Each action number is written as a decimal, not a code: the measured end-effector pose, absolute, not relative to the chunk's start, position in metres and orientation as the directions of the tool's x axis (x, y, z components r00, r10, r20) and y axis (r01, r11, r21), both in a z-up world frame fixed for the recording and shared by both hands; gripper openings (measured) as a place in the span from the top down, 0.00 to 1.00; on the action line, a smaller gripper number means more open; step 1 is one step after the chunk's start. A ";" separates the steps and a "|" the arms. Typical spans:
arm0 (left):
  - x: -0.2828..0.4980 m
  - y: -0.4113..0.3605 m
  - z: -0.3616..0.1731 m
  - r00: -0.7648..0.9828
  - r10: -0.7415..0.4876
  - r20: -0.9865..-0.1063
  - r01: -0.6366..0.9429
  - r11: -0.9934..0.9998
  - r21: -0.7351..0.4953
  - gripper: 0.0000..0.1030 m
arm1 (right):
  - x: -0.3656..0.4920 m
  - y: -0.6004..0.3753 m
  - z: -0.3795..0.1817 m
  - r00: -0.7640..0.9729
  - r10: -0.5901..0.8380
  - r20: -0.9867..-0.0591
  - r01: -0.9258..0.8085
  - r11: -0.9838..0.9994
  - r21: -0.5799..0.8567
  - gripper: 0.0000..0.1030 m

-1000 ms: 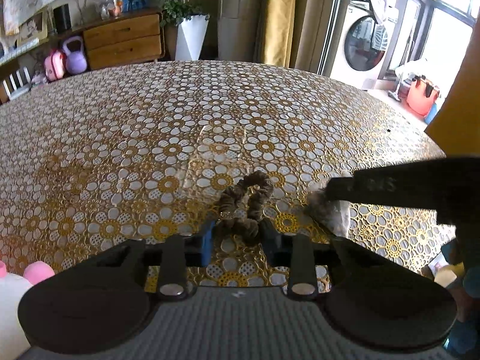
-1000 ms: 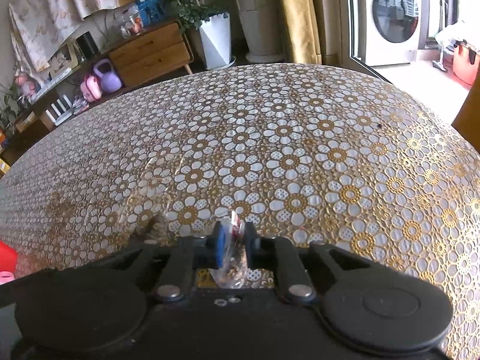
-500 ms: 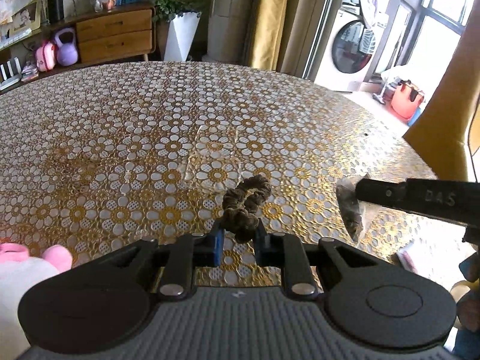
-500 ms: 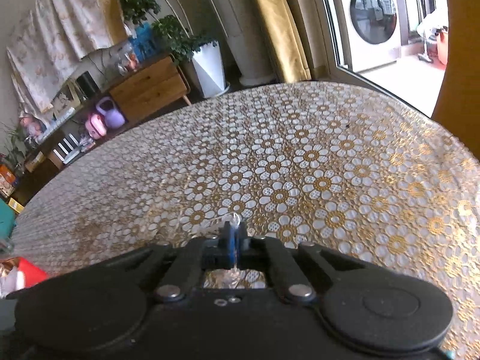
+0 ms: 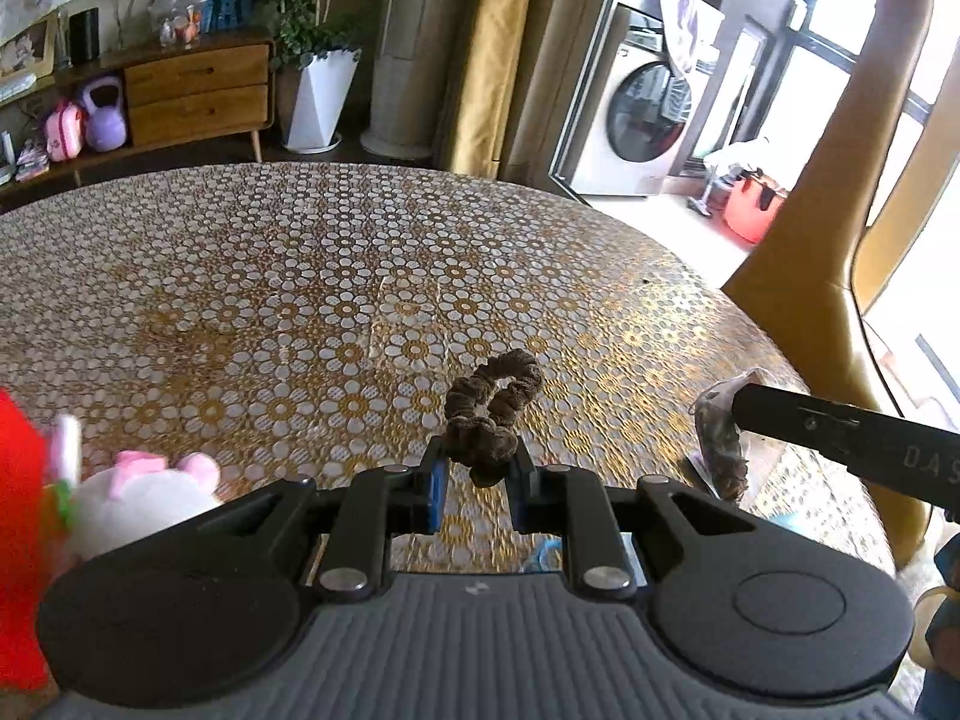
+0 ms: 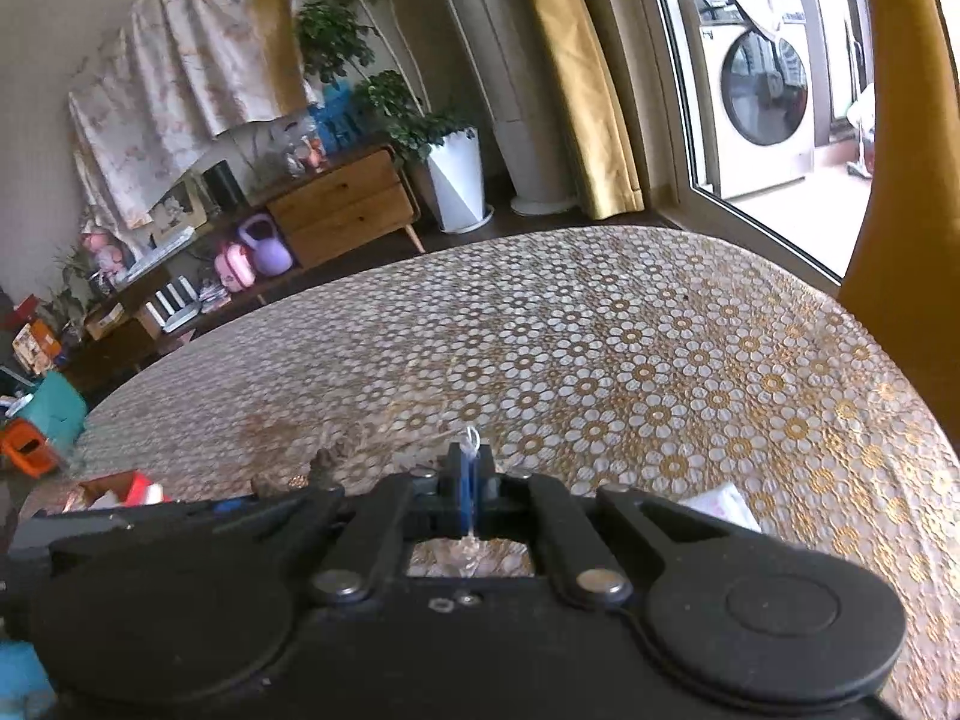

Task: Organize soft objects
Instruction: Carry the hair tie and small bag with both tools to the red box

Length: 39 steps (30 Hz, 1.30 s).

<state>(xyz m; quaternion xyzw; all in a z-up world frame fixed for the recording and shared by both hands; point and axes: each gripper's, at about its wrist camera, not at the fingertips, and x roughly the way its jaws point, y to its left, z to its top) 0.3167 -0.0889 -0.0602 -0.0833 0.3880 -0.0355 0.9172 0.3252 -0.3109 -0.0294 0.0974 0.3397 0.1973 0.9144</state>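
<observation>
My left gripper (image 5: 477,468) is shut on a brown fabric scrunchie (image 5: 492,405) and holds it above the flower-patterned table (image 5: 360,276). My right gripper (image 6: 471,468) is shut on a clear plastic bag (image 6: 471,546); in the left wrist view the bag (image 5: 723,444) hangs from the right gripper's fingertips (image 5: 750,399) at the right, with dark material inside. A white and pink plush toy (image 5: 144,495) and a red soft object (image 5: 24,540) sit at the lower left.
A yellow chair (image 5: 828,228) stands at the table's right edge. A white packet (image 6: 720,507) lies on the table near my right gripper. Red and white items (image 6: 129,489) lie at the left. A wooden cabinet (image 5: 198,93) and a washing machine (image 5: 648,120) stand beyond the table.
Both grippers have risen away from the table. The scrunchie has come up off the cloth in the left gripper, and the bag has lifted with the right gripper. Plush toys came into view at the left.
</observation>
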 end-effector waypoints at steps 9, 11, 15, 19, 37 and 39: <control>0.266 -0.052 -0.028 0.695 -0.142 -0.705 0.031 0.985 -0.168 0.81 | 0.268 -0.289 0.002 0.678 0.466 -0.569 -0.360 0.885 0.295 1.00; 0.254 -0.041 -0.021 0.696 -0.145 -0.703 0.042 0.986 -0.162 0.81 | 0.257 -0.282 0.010 0.677 0.477 -0.561 -0.375 0.879 0.294 1.00; 0.233 -0.023 -0.009 0.699 -0.143 -0.701 0.060 0.988 -0.142 0.81 | 0.239 -0.264 0.022 0.665 0.506 -0.549 -0.412 0.862 0.295 0.99; 0.212 -0.001 0.004 0.705 -0.138 -0.696 0.070 0.990 -0.126 0.81 | 0.223 -0.243 0.032 0.654 0.530 -0.540 -0.449 0.846 0.286 0.99; 0.155 0.134 0.020 0.717 -0.045 -0.696 -0.033 0.995 -0.098 0.81 | 0.188 -0.112 0.044 0.574 0.614 -0.542 -0.589 0.769 0.248 0.99; 0.152 0.147 0.018 0.714 -0.034 -0.699 -0.051 0.994 -0.101 0.81 | 0.187 -0.097 0.042 0.561 0.623 -0.545 -0.601 0.759 0.250 0.99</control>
